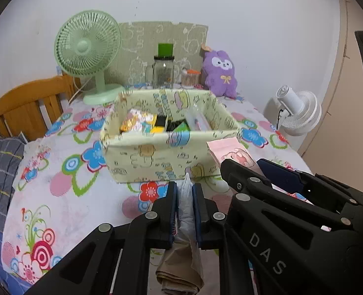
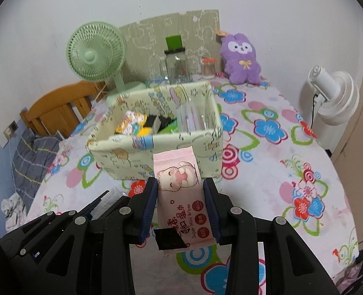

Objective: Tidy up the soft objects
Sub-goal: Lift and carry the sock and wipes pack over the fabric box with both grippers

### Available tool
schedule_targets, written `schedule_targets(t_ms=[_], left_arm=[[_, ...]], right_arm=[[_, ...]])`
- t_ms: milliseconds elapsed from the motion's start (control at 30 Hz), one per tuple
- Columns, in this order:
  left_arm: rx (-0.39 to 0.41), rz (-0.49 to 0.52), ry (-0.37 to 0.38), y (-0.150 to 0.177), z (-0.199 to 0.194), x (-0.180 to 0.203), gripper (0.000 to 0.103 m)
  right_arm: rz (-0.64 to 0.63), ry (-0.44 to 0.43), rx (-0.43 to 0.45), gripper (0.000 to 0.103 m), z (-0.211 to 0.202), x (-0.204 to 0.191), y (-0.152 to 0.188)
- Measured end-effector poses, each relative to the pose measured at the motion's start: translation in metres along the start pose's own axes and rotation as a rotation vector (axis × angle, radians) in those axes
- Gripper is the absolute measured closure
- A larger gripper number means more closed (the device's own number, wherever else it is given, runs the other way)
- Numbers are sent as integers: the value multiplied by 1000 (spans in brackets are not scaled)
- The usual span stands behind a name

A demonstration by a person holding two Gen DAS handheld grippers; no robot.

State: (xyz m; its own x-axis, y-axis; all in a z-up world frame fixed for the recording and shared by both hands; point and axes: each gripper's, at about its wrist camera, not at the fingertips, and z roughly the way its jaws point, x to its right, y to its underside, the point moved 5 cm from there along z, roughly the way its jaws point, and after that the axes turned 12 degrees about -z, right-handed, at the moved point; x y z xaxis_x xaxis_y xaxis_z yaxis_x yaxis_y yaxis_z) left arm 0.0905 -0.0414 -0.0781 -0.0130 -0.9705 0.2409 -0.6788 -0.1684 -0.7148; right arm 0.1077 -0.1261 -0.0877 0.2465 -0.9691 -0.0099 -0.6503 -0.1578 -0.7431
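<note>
Right wrist: pink cat-printed wipes pack (image 2: 181,196), possibly black-taped.

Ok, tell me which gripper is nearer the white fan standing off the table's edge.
Right. The right gripper, shut on the pink wipes pack, sits on the white fan's side; the left gripper, pinching a thin plastic-wrapped packet, sits farther from it.

Wipes: your pink soft pack of mini wipes (image 2: 179,196) with a cat print sits lengthwise between your right jaws, above the surface.
Bag: your crumpled whitish plastic bag (image 1: 186,206) hangs pinched in your left jaws.
Basket: the pale-green fabric basket (image 1: 156,157) stands open, part-filled.
</note>
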Motion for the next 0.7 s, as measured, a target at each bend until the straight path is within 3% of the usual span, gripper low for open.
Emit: schedule_targets(t_ms=[700], left_arm=[[112, 34, 15, -39, -41, 19, 93]], right_arm=[[-15, 13, 124, 61, -49, 3, -41]])
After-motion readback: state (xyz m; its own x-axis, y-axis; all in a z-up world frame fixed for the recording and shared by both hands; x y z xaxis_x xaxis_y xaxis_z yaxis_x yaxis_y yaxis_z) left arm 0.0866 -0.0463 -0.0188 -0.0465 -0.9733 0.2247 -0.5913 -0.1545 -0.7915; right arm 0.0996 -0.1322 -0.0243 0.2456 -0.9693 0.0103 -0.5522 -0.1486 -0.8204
